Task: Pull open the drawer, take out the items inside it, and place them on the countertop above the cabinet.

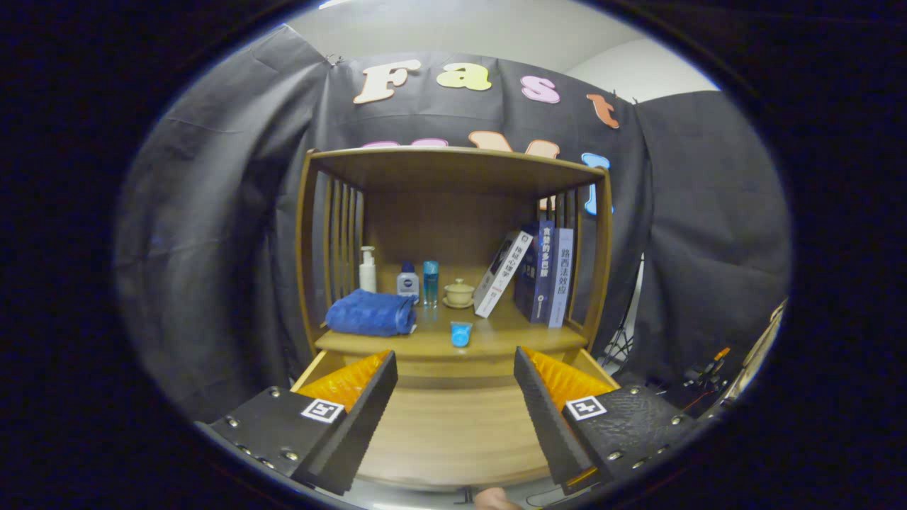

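- Cabinet point(599, 269): the countertop point(496, 338) carries three books point(542, 273), a folded blue towel point(372, 313), a pump bottle point(367, 270), two small bottles point(408, 280), a lidded cup point(459, 292) and a small blue cup point(460, 333) near the front edge.
- Drawer point(453, 432): pulled open below the countertop; its visible floor is bare wood.
- My gripper point(453, 372): fingers spread wide, holding nothing, poised level over the open drawer.

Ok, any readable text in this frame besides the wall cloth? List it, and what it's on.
"路西法效应": spine of the rightmost upright book.
Middle blue book: spine characters too blurred to read.
Leaning white book: spine characters too blurred to read.
Small bottle: label too small to read.
Square marker on the gripper, whose fingers are open over the pulled-out drawer: pattern, no text.
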Available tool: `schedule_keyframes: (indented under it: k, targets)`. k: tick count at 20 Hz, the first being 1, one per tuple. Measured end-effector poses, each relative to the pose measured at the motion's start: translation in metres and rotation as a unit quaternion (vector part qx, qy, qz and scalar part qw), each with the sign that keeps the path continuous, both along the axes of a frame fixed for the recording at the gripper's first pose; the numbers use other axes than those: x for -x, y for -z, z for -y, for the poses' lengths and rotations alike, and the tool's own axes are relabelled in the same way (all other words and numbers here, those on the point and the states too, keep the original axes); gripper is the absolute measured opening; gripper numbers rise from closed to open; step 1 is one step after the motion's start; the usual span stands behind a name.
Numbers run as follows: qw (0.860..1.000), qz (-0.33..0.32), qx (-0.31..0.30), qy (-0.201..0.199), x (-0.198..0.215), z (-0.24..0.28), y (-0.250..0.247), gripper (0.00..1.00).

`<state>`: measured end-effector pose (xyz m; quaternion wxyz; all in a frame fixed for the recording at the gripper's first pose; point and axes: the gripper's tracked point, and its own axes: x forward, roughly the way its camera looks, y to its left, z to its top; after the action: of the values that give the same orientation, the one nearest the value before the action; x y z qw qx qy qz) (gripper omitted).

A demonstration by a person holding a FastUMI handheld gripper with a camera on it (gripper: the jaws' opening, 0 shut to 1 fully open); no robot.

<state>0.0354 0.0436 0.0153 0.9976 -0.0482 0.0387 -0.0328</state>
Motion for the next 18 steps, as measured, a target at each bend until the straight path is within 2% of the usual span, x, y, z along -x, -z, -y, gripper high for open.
schedule_keyframes:
  k: [2,5,12,18]
  targets:
    - [1.000,-0.011,-0.013,0.004,0.020,0.006,0.027,0.98]
    - [1.000,-0.007,-0.001,0.000,0.037,0.013,0.057,0.98]
    - [1.000,0.011,-0.017,0.005,0.058,0.022,0.106,0.98]
    - [0.999,-0.049,-0.021,-0.004,0.059,0.023,0.178,0.99]
